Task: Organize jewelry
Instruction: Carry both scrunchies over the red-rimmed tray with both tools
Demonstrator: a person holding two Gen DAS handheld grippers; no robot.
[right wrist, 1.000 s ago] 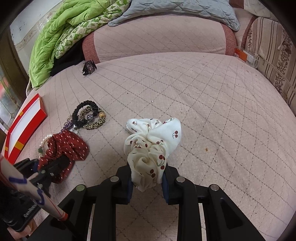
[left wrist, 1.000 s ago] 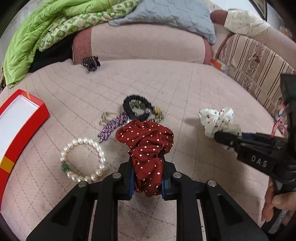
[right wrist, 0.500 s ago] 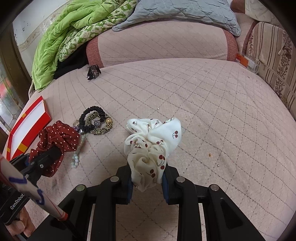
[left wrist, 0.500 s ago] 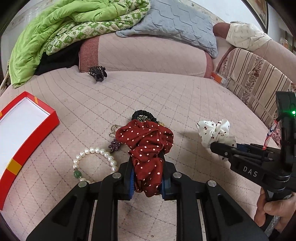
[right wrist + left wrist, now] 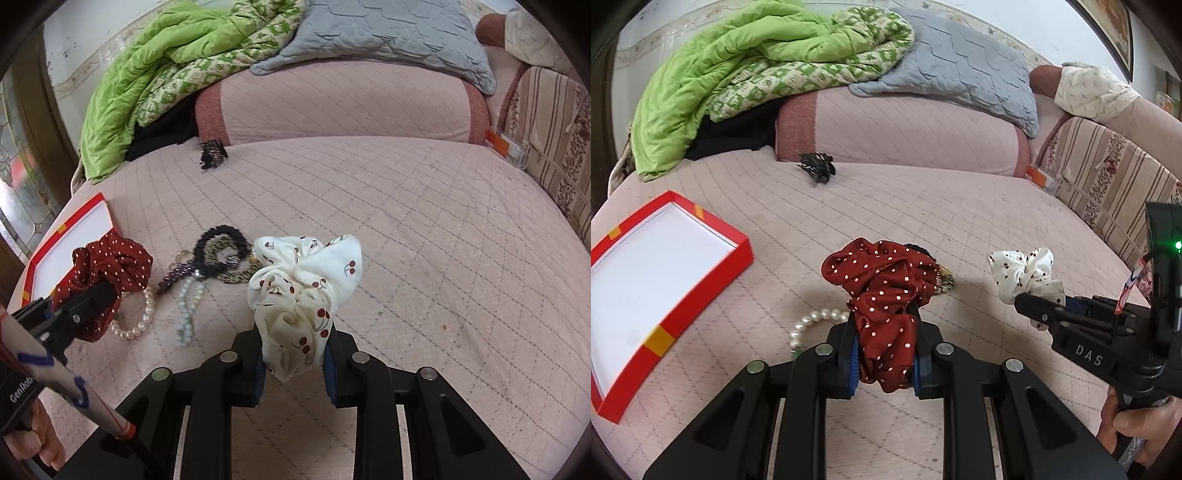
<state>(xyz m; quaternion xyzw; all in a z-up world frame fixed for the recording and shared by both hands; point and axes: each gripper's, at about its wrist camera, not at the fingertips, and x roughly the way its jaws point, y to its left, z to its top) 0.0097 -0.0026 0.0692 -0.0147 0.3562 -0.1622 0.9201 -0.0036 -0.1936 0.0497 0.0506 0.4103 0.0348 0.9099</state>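
Pink quilted bed (image 5: pixel 923 206), carrying all items. Red box (image 5: pixel 735 254), white-lined, at left edge. Left gripper (image 5: pixel 884 354), pinching red dotted scrunchie (image 5: pixel 882 280) above mid-bed. Right gripper (image 5: pixel 293 369), pinching white cherry scrunchie (image 5: pixel 306 273). Pearl bracelet (image 5: pixel 138 321), mid-bed. Black claw clip (image 5: pixel 817 168), far edge.

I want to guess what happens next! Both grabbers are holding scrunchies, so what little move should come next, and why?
Probably carry the red dotted scrunchie, clamped in the left gripper, sideways over the open red box. The box's white inside looks empty and lies closest to that hand, while the right gripper holds the cherry scrunchie farther away.
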